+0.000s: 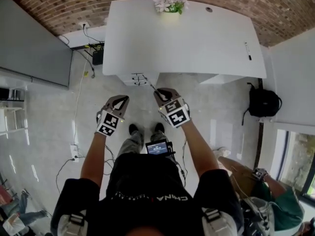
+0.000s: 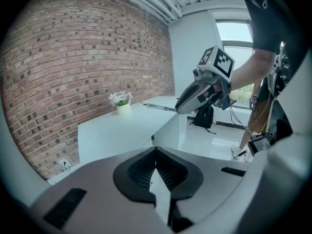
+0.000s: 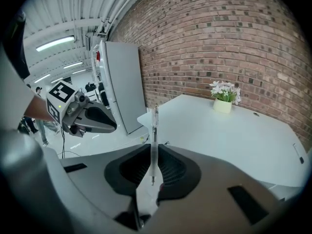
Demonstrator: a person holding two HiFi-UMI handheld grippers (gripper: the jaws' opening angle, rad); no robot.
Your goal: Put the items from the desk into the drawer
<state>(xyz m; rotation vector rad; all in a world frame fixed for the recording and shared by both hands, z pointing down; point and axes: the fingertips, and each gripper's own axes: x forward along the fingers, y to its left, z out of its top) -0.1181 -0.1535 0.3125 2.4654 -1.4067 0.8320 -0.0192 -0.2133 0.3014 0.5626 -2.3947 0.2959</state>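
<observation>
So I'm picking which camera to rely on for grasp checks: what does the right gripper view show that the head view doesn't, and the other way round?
Only the right gripper view shows the right gripper with its jaws shut on the pen, which stands upright between them, plus the ceiling lights. Only the head view shows the black backpack on the floor and the small screen at the person's waist. Both show the white desk, the flower pot, the brick wall and the left gripper.

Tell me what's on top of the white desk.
A potted flower by the far edge and a dark pen near the right edge. The desk top covers whatever is underneath it.
</observation>
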